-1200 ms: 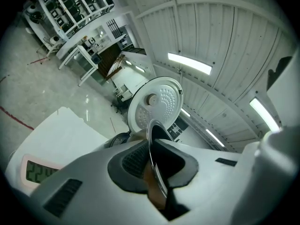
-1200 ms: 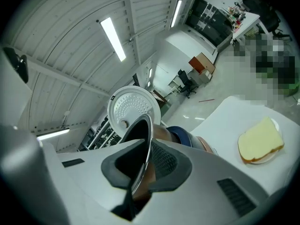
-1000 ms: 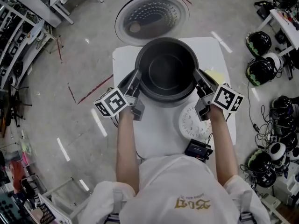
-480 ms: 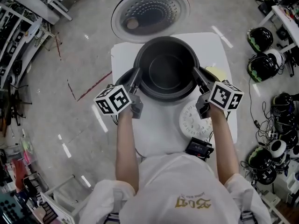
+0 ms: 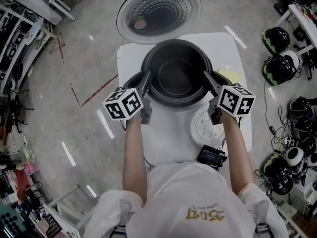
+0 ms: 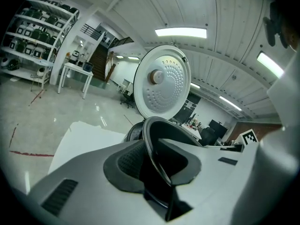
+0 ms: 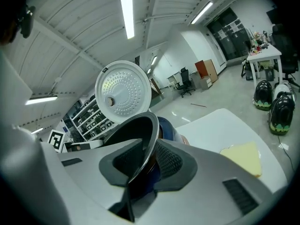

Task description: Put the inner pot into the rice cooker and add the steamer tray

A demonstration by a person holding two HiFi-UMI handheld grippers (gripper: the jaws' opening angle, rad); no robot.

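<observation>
The black inner pot sits in the rice cooker on the white table, under the raised perforated lid. My left gripper straddles the pot's left rim, and my right gripper straddles its right rim. Both sets of jaws have just been opening: the thin rim still runs between the pads, with dark gaps beside it. The white round steamer tray lies flat on the table under my right wrist.
A yellow cloth lies on the table right of the cooker, and a small black device sits at the near edge. Helmets and cables crowd the floor at the right. Shelving stands at the left.
The pot and both grippers have sunk a little, deeper into the cooker. Both marker cubes have rolled, so that other faces show.
</observation>
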